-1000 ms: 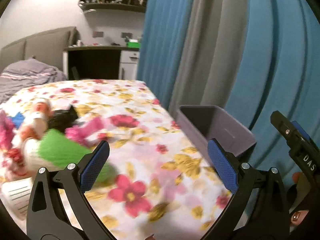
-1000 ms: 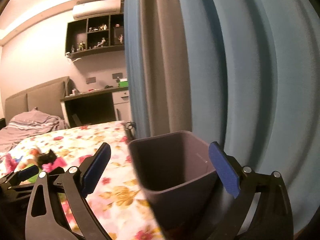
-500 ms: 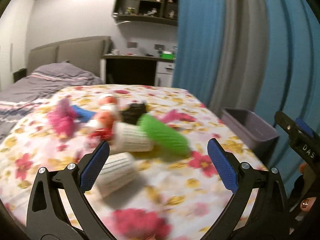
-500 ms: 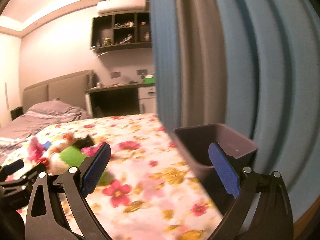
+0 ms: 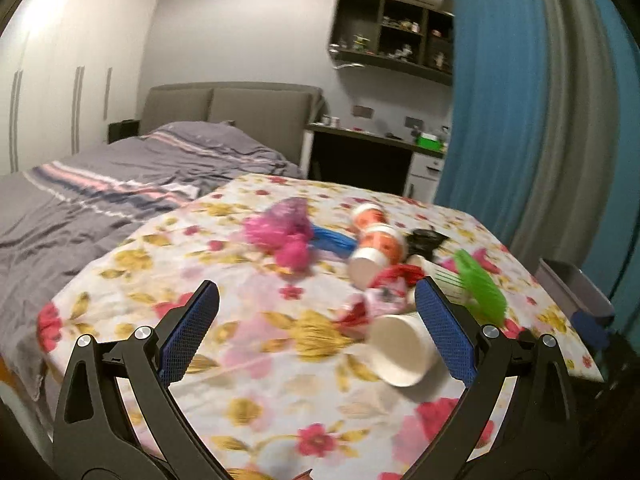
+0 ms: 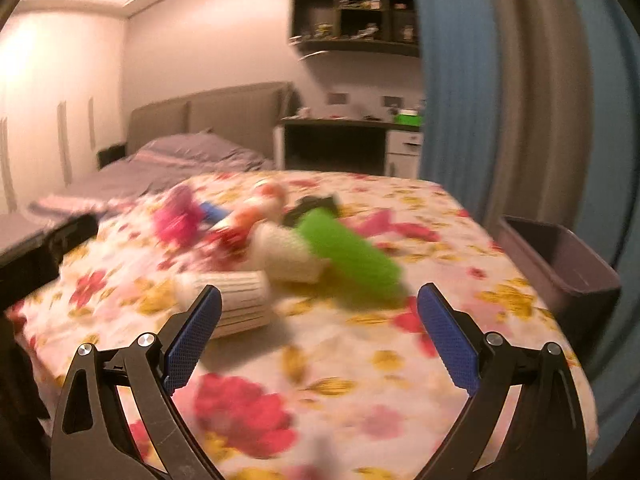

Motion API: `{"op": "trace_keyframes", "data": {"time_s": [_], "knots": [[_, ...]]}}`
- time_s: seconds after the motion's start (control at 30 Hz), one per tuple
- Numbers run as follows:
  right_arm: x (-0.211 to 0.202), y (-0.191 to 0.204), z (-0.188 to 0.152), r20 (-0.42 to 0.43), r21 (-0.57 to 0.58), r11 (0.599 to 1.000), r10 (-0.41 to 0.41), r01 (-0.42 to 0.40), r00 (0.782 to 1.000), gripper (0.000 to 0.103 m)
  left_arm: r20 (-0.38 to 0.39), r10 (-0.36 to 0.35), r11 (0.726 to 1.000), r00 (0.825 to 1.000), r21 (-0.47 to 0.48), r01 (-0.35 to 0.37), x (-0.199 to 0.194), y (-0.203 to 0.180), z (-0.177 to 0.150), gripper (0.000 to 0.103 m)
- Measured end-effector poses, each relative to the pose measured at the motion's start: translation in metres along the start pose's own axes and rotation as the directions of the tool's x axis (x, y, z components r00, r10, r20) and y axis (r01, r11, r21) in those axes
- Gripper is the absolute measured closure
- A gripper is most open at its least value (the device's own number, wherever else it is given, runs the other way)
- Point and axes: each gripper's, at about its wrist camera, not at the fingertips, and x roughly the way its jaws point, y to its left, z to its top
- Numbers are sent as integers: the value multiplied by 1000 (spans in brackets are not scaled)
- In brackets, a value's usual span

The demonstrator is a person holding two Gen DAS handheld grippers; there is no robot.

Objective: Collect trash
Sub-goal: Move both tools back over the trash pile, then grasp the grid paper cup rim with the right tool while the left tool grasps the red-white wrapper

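A heap of trash lies on the flowered tablecloth (image 5: 248, 364): white ribbed paper cups (image 5: 402, 354) (image 6: 236, 300), printed orange cups (image 5: 380, 246), a green ribbed cup (image 5: 482, 286) (image 6: 348, 256), pink wrappers (image 5: 284, 236) and a black scrap (image 5: 424, 238). My left gripper (image 5: 316, 332) hovers open in front of the pile, its right pad beside the nearest white cup. My right gripper (image 6: 318, 336) is open too, short of the cups. The dark grey bin (image 6: 560, 258) (image 5: 572, 286) stands at the table's right edge.
Blue and grey curtains (image 5: 540, 112) hang close on the right behind the bin. A bed with a grey striped cover (image 5: 120, 184) lies to the left. A dark desk (image 5: 368, 152) and wall shelves (image 5: 392, 48) are at the back.
Both views have swung left from the bin and curtain toward the trash pile. The pile now sits ahead of both grippers, and the bin has slid to the right edge.
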Motion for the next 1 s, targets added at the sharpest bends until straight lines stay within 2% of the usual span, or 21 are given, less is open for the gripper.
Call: {"op": "trace_keyframes", "data": {"time_s": [0.17,0.27,0.47,0.53,0.6,0.67,0.73,0.8,0.87,1.0], "knots": [[15,43,-2,-25,-68,997,20,-22,999,13,8,32,999,999,-37,-32,-7,27,0,6],[26,57,-2,-59,-78,997,3,-7,998,28,9,43,998,999,-53,-42,-9,38,-1,6],[45,71,-9,-126,-88,996,-24,13,992,47,8,29,998,1000,-54,-29,-8,44,-4,6],[48,72,-11,-137,-94,995,-33,20,990,57,2,18,999,1000,-43,-18,-5,42,-6,6],[49,71,-12,-145,-99,995,-44,29,989,72,-4,6,999,1000,-38,-7,-2,39,-8,6],[50,68,-13,-154,-97,995,-46,31,987,81,-14,-6,1000,1000,-28,5,0,35,-10,6],[49,64,-15,-160,-95,995,-45,30,986,84,-20,-11,1000,1000,-17,11,2,32,-12,6],[45,60,-17,-150,-103,994,-48,33,988,95,-28,-22,1000,999,-7,22,4,28,-13,6],[42,54,-19,-142,-102,994,-49,34,989,99,-35,-30,1000,999,-1,30,6,25,-14,6],[36,38,-19,-133,-67,997,-43,35,990,99,-54,-53,998,997,15,54,13,14,-16,6]]}}
